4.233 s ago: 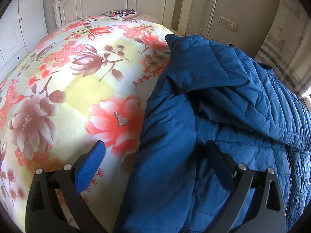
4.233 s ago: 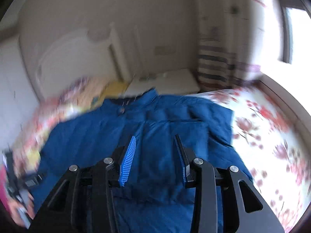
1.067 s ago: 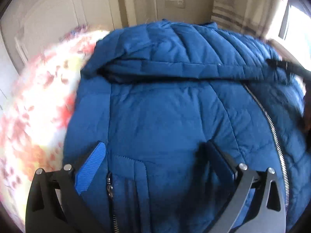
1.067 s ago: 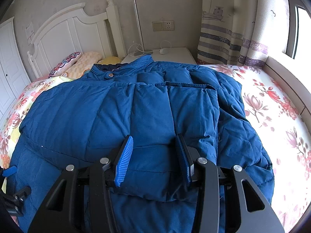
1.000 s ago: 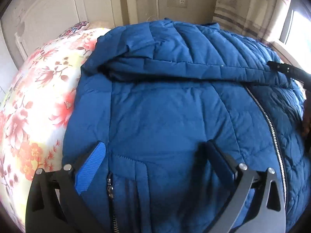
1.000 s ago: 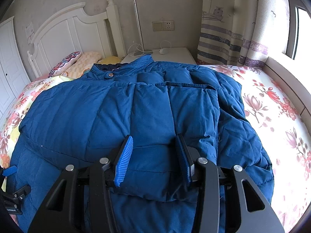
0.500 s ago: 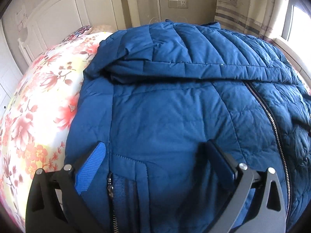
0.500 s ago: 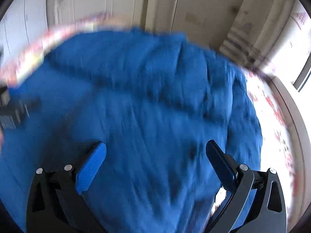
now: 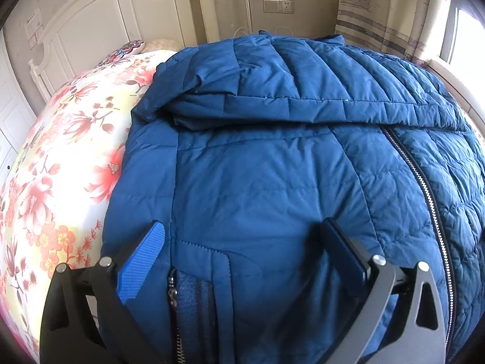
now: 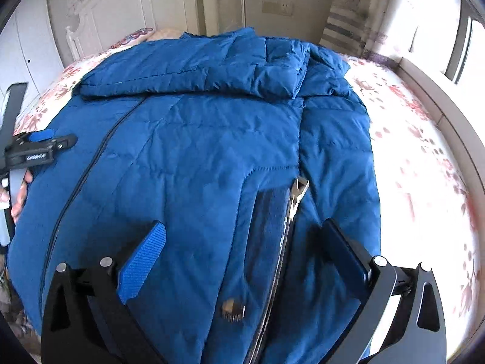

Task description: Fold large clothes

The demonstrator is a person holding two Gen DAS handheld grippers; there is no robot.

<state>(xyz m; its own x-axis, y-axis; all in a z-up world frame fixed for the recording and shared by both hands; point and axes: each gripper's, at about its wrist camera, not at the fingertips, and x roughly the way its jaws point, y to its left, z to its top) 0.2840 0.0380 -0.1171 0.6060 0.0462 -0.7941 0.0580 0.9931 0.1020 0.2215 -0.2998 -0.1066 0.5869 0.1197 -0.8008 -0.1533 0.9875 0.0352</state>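
Observation:
A large blue padded jacket lies front up on the bed, its sleeves folded across the chest. My left gripper hovers open over the lower left panel, above a pocket zipper; the main zipper runs to its right. In the right wrist view my right gripper stands wide open over the jacket, just above the other pocket zipper and a snap button. Nothing is pinched in either. The left gripper shows at the left edge there, held by a hand.
The bed has a floral sheet bare to the jacket's left and also on its right side. A white headboard and pillows lie beyond. A striped curtain and a window ledge border the right.
My right gripper let go of the folded sleeve, opened wide and swung down toward the jacket's lower right pocket. The left gripper has stayed over the lower left panel, still open.

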